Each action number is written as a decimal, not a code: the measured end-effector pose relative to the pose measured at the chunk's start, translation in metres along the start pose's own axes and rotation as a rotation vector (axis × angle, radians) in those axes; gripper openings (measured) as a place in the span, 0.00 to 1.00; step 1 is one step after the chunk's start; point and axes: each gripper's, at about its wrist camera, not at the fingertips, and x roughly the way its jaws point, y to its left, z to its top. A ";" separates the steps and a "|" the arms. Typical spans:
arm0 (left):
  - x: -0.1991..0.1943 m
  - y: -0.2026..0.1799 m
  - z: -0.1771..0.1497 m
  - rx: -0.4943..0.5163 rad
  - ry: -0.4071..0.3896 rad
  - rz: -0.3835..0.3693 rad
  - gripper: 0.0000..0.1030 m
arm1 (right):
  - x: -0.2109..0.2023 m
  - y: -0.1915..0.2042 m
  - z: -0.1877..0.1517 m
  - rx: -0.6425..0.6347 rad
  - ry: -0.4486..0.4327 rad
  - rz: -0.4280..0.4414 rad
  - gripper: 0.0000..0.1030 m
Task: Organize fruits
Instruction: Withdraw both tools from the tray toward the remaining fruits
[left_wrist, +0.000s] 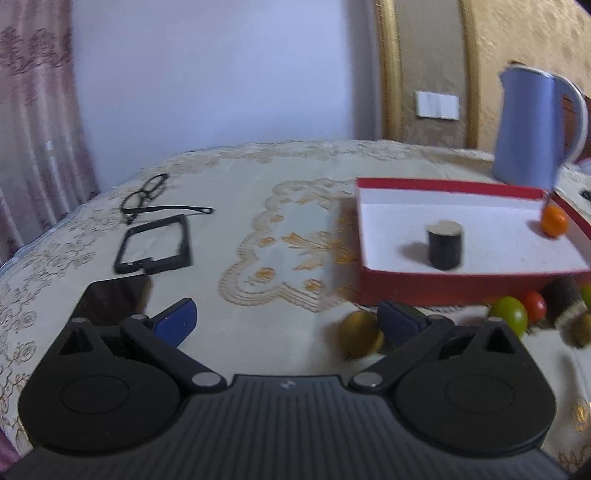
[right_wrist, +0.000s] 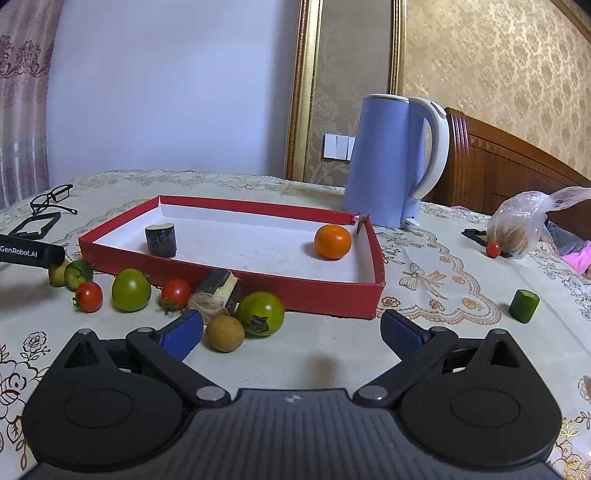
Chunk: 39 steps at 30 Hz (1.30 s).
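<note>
Left wrist view, blurred. Left gripper (left_wrist: 288, 317) spread wide, nothing between the blue pads. Red box (left_wrist: 436, 284) lies ahead to the right on the embroidered tablecloth (left_wrist: 258, 221). Inside it: a dark sugarcane stub (left_wrist: 445, 245) standing upright near the middle, and an orange (left_wrist: 553, 220) against the far right corner. A yellowish round fruit (left_wrist: 360, 334) sits just beside the right pad, outside the box's near wall. More loose fruit smears off to the right. Glasses (left_wrist: 147, 194) and a black frame (left_wrist: 155, 242) lie far left, well apart from the fruit. Blue kettle (left_wrist: 532, 129) stands behind the box.

Right wrist view, sharp. Right gripper (right_wrist: 291, 332) also wide, empty. Just beside its left pad is a tan longan (right_wrist: 224, 335), touching a green tomato (right_wrist: 260, 313). Further left along the box's near wall: a split cane piece (right_wrist: 218, 291), two red cherry tomatoes (right_wrist: 176, 293) (right_wrist: 88, 296), another green tomato (right_wrist: 131, 290). The other gripper's tip reaches in at far left. A green cylinder piece (right_wrist: 523, 305) stands alone at right; a plastic bag (right_wrist: 524, 221) lies far right.

Handling judgement: all pieces look light. The tomatoes are likely smooth and prone to roll or bruise, so close across the widest girth with a gentle squeeze. The longan's shell looks firmer and should tolerate more. The cane is stiff; grip its flat sides.
</note>
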 end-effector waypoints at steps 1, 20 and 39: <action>-0.002 -0.004 0.000 0.016 -0.009 -0.001 1.00 | 0.000 0.000 0.000 0.000 -0.002 0.001 1.00; -0.019 0.031 0.006 -0.054 0.017 -0.043 1.00 | -0.003 -0.006 0.000 0.045 -0.020 0.025 1.00; -0.001 0.033 -0.010 -0.054 0.067 0.057 1.00 | 0.036 -0.030 0.023 0.079 0.078 0.089 1.00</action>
